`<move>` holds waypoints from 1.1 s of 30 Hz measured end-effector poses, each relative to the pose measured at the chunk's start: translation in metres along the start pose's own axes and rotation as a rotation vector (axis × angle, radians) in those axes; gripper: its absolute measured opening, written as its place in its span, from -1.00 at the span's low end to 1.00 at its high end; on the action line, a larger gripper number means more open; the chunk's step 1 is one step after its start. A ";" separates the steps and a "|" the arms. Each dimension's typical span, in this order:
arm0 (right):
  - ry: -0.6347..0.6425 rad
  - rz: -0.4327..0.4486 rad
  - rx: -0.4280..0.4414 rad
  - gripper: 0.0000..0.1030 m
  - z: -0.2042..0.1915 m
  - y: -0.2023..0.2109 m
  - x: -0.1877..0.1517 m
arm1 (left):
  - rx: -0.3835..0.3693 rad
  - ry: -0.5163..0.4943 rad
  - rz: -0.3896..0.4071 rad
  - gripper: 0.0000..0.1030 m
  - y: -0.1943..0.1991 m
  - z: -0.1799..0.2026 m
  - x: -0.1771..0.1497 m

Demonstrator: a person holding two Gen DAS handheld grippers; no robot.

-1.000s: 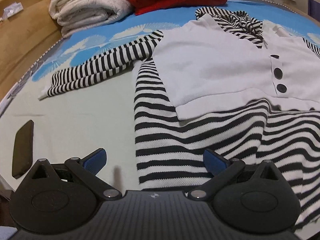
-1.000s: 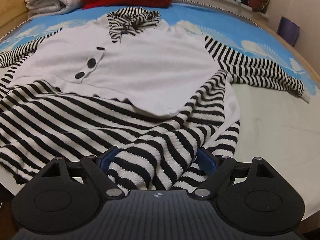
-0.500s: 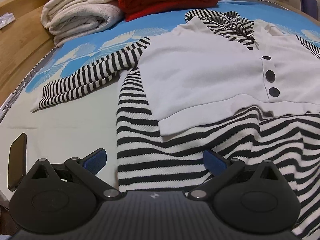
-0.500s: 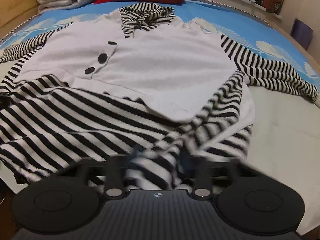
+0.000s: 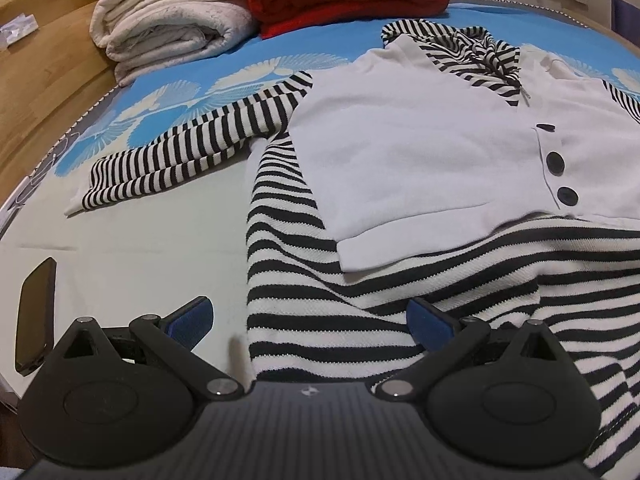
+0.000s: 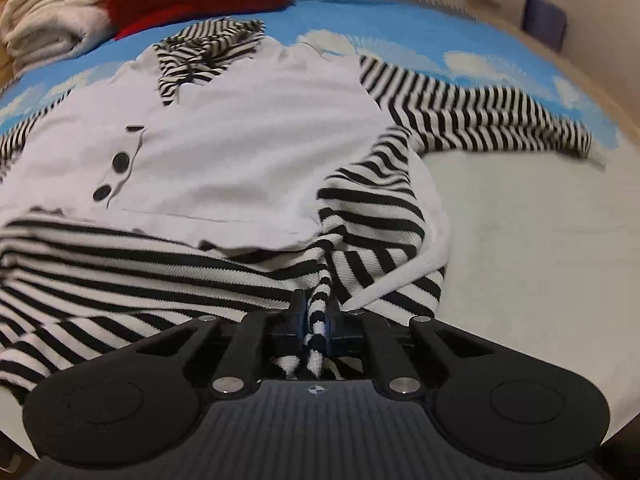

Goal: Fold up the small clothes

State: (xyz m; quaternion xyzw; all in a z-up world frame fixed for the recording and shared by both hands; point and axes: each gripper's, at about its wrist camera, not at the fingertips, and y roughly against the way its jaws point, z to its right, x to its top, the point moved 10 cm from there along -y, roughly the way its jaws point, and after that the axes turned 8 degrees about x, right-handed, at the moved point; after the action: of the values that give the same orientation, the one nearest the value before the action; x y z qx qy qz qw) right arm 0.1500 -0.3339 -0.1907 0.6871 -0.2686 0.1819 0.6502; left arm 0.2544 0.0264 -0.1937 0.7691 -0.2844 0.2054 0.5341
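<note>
One striped garment (image 6: 168, 264) on bed (image 6: 540, 240): right gripper (image 6: 316, 320) pinching its hem, jaws easing apart; left gripper (image 5: 310, 320) spread wide, empty.

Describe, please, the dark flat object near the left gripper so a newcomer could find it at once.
Start at the striped garment spread across the bed, then move past its hem onto the bare pale sheet toward the wooden side. There lies a slim phone-like slab. It is the only glossy, rigid, all-black thing there; everything nearby is soft cloth.
</note>
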 end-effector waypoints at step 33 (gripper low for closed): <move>0.460 0.149 0.438 0.51 -0.145 0.082 -0.035 | 0.031 0.159 -0.019 1.00 0.043 -0.072 -0.058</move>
State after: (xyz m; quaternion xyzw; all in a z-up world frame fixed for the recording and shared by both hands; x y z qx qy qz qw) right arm 0.0870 -0.1864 -0.1337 0.7300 -0.1187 0.4327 0.5155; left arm 0.1816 0.0950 -0.1739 0.7613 -0.2307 0.2652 0.5449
